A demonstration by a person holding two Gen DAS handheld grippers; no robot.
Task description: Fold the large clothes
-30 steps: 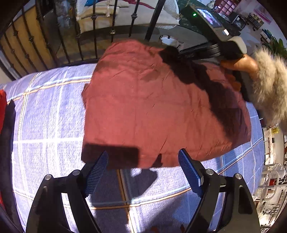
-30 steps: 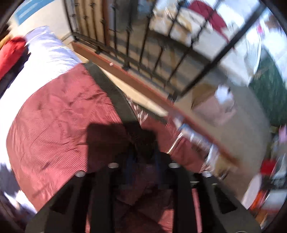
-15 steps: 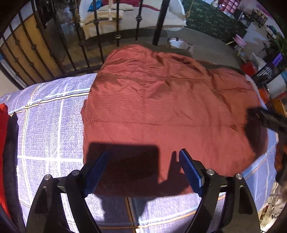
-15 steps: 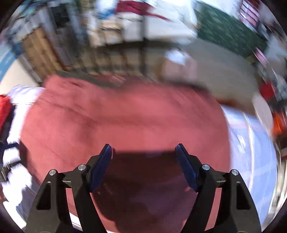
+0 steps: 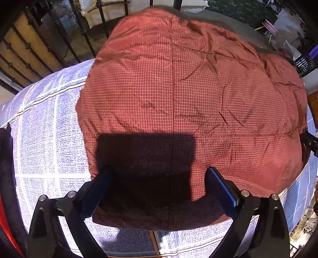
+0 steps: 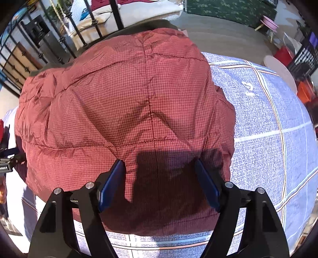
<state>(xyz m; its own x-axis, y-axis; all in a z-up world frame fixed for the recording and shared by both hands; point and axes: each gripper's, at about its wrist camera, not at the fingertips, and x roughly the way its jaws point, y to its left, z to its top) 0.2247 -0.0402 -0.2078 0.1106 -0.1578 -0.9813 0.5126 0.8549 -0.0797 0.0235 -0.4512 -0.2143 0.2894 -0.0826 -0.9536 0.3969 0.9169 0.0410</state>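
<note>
Where right gripper [image 6: 159, 178] gripped red jacket [image 5: 188, 95], now spread empty; left gripper [image 5: 159, 186] likewise.

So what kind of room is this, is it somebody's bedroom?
Probably a bedroom. The red quilted garment lies on a bed with a checked blue sheet, a black iron bed rail stands behind, and cushions lie beyond.

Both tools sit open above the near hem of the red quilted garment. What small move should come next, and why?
Probably lower both tools onto the near hem and close. The left tool and right tool are open, holding nothing, each straddling the near edge of the red garment, which lies spread on the checked bedspread.
</note>
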